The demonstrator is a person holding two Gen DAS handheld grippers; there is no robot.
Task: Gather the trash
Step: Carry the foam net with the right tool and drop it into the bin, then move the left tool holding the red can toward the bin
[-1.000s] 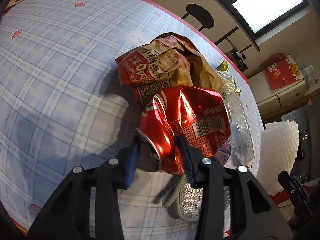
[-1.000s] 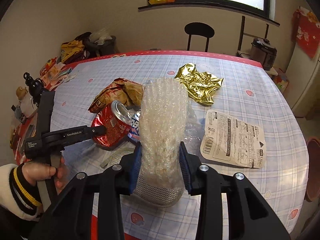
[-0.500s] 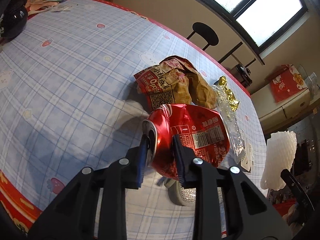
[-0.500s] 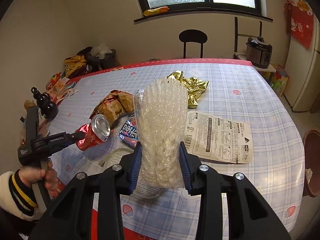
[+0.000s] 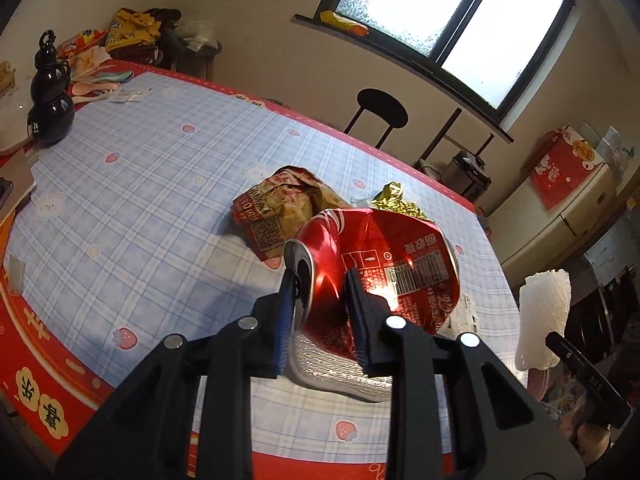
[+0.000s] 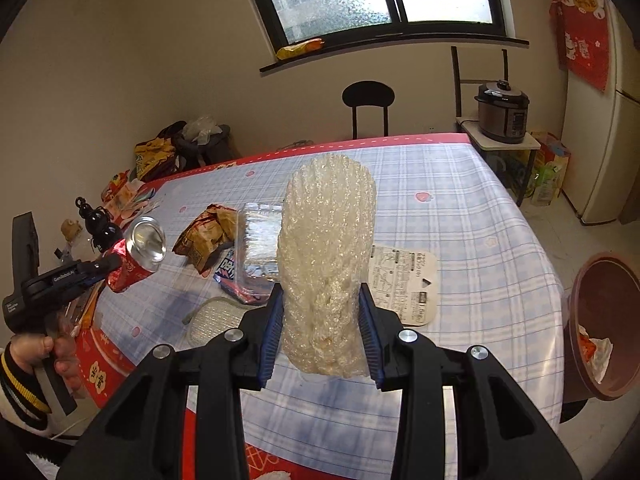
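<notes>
Carry both loads to the brown bin [image 6: 600, 320] at the frame's right edge. The right gripper [image 6: 322, 330], centre frame, clamps the foam fruit net [image 6: 328, 264]; the left gripper [image 5: 320, 316] pinches the crushed red can [image 5: 376, 268] clear of the table [image 5: 160, 184]. Release above the rim.

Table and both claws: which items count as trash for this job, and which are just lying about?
Job items:
crushed red can in left claw
foam fruit net in right claw
brown snack wrapper
gold foil
printed packaging card
brown bin

Lying about:
black gourd bottle
pressure cooker
chair
</notes>
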